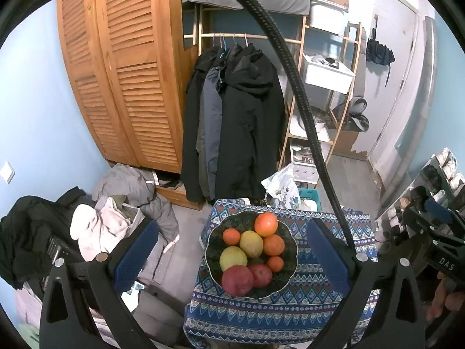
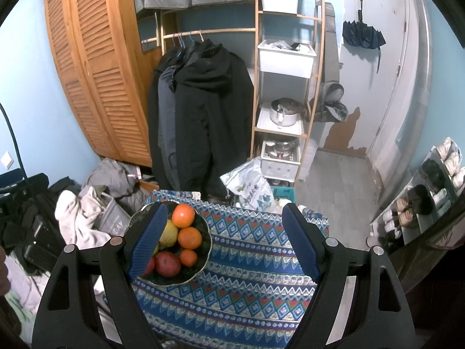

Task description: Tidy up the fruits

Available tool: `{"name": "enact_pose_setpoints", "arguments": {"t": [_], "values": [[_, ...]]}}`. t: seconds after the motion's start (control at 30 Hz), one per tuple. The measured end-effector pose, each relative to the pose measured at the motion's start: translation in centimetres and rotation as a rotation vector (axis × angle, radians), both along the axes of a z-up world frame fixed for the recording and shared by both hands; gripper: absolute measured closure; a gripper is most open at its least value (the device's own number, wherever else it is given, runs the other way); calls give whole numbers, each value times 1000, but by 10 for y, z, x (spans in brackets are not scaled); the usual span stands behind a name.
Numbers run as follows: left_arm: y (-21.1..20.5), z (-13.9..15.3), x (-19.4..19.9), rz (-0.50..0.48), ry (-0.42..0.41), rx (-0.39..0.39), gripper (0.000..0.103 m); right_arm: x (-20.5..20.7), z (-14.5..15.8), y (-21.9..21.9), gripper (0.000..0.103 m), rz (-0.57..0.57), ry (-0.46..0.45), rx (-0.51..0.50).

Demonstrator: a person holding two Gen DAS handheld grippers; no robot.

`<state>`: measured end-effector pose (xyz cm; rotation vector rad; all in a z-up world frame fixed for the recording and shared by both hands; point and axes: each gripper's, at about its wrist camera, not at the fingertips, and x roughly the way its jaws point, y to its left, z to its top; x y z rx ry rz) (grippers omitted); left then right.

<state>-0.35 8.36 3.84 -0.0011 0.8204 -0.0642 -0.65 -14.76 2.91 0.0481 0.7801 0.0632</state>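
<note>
Fruit (image 1: 252, 253), oranges, yellow citrus and red apples, sits piled in a dark plate (image 1: 290, 250) on the patterned tabletop (image 1: 305, 305), both the left gripper (image 1: 232, 257) and right gripper (image 2: 225, 240) hovering above, fingers wide apart and empty.

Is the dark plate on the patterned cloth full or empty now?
Full. The dark plate holds eight fruits: four oranges, two yellow ones and two red apples, packed together across it.
</note>
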Motion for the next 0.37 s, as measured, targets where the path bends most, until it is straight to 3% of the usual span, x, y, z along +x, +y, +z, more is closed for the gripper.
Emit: {"name": "enact_pose_setpoints", "arguments": {"t": [0.37], "values": [[0, 1, 0, -13, -5, 12, 1, -8, -5, -2, 23, -4, 8, 3]]}}
